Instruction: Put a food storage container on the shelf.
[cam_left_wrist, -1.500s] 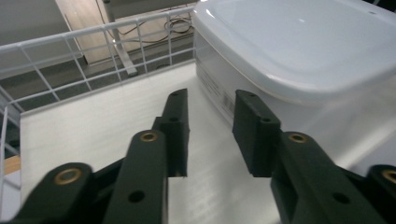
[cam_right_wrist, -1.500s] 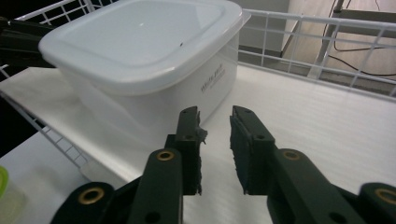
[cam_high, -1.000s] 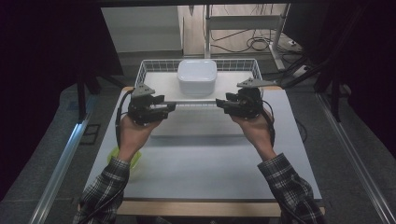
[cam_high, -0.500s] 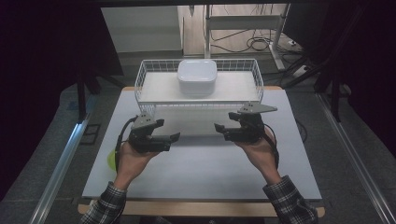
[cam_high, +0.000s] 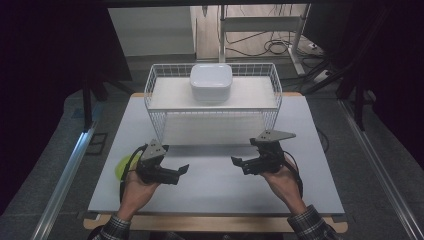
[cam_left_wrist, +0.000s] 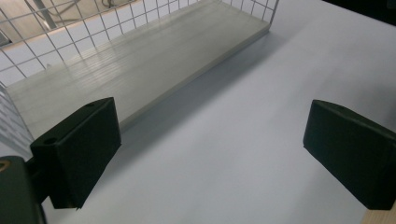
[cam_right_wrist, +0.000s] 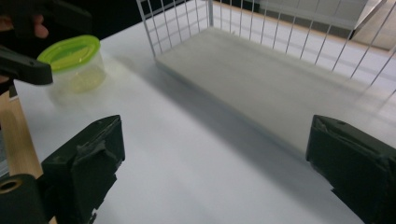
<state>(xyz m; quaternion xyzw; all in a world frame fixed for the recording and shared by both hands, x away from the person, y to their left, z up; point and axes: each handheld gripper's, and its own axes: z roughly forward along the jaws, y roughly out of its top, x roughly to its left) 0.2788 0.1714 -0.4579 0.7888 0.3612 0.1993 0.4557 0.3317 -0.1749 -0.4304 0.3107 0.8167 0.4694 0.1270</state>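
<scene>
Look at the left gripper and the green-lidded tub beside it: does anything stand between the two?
Nothing visible does. In the high view the left gripper is open over bare table, and the green-lidded tub sits just to its outer side, partly hidden behind the hand. The wire rack stands farther back, clear of that path.

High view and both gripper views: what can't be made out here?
- Green-lidded tub: in the high view the left gripper and its hand cover most of it; in the right gripper view it is blurred, so its contents cannot be told.
- White lidded box: shut, inside hidden.
- Wire rack: far end cut off by the top edge in both gripper views.
- Right gripper: jaw pads too small in the high view.
</scene>
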